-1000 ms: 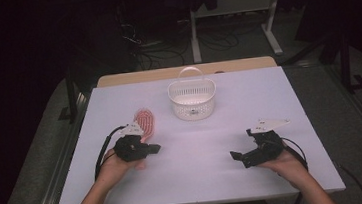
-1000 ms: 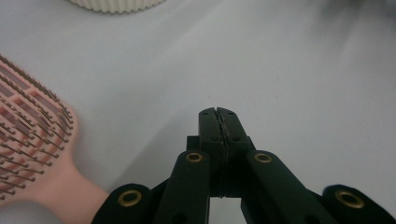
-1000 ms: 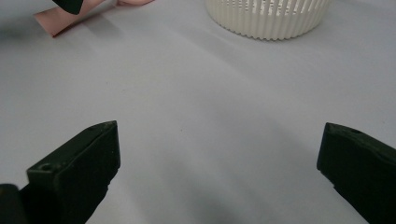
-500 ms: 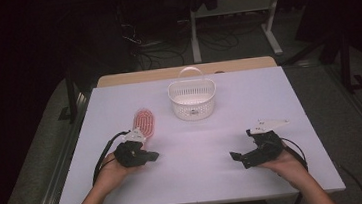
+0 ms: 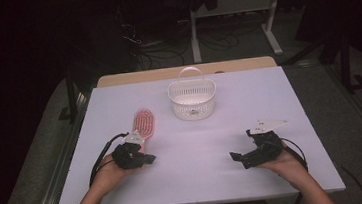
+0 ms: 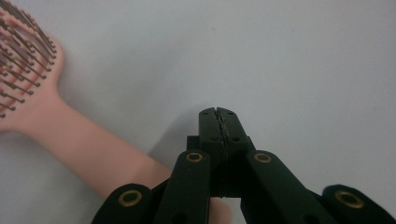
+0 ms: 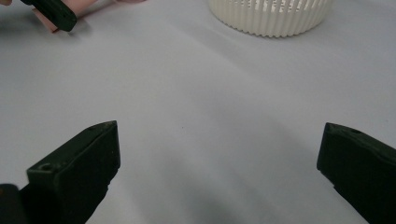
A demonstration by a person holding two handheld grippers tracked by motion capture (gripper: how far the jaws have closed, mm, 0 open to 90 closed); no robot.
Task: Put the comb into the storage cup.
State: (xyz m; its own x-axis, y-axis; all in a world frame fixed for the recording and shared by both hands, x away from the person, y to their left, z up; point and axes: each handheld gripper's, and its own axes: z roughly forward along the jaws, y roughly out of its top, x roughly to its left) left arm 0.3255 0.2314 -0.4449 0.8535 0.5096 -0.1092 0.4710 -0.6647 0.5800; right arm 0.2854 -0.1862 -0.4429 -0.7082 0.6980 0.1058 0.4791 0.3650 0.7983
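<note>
The jaws of the left gripper (image 6: 218, 116) are pressed together on nothing, low in the left gripper view, just right of the pink hairbrush (image 6: 70, 135); the jaws of the right gripper (image 7: 219, 172) are held wide apart over the bare desk (image 7: 196, 107); in the high view the left gripper (image 5: 147, 159) is seen at the lower left, beside the brush handle, and the right gripper (image 5: 238, 157) at the lower right, well apart from it; the hairbrush (image 5: 144, 125) lies flat at centre left; farther up, the white basket (image 5: 192, 98) stands empty; nothing is judged done yet; grasping the brush and placing it in the basket appear to remain.
</note>
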